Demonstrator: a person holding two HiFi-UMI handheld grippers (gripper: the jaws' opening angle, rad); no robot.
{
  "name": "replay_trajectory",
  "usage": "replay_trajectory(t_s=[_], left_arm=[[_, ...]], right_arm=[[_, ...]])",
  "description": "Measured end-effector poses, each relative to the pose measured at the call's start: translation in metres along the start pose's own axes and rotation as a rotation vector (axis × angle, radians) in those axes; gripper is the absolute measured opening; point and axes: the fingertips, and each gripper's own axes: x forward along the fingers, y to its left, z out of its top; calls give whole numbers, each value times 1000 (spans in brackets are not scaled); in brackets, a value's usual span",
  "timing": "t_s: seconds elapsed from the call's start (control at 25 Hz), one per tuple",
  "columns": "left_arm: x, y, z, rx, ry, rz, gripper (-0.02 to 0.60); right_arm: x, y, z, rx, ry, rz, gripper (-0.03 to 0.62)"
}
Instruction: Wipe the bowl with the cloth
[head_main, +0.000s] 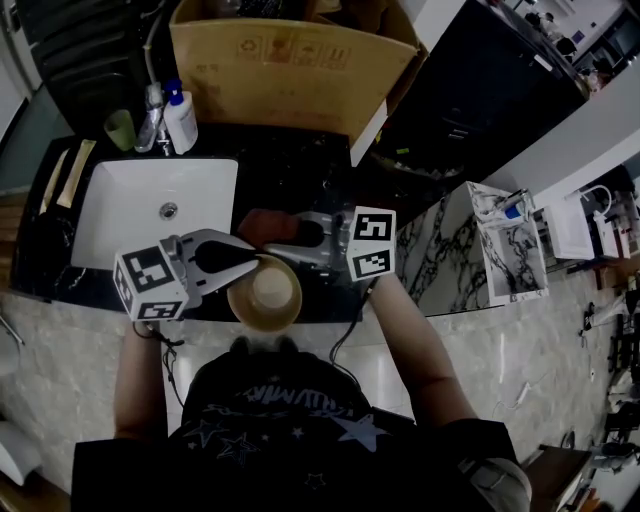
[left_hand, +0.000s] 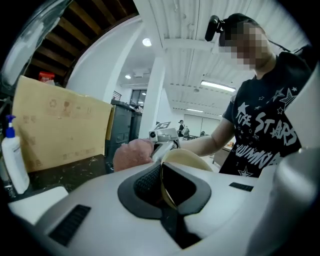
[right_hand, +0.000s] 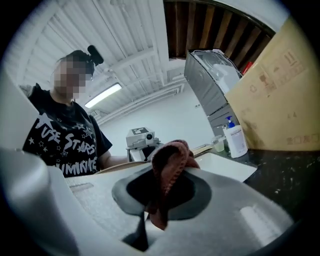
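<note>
bowl (head_main: 270, 293) — smooth, faint sheen | cloth (right_hand: 169, 167) — nubby woven fabric | box (head_main: 290, 75): matt cardboard | sink (head_main: 120, 215): glossy white

The left gripper (left_hand: 162, 182) had its 2 white jaws with black pads pressed together on the rim of a cream-coloured round bowl (left_hand: 192, 159), seen edge-on and tilted. Just beyond the bowl, a reddish-brown bunched cloth (left_hand: 131, 155) sat at the tip of the right gripper (left_hand: 157, 148), on the arm of a person in a black star-printed T-shirt (left_hand: 265, 135). At the left stood a brown cardboard box (left_hand: 60, 130) and 1 white pump bottle with a blue top (left_hand: 14, 160) on a dark speckled countertop (left_hand: 70, 170), beside the corner of a white sink (left_hand: 35, 197).
</note>
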Motion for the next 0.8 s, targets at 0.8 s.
replay_trajectory(t_s=[0.8], left_arm=[[-25, 104, -25, -339, -115, 448, 18]], right_arm=[[-69, -69, -47, 94, -43, -619, 49]])
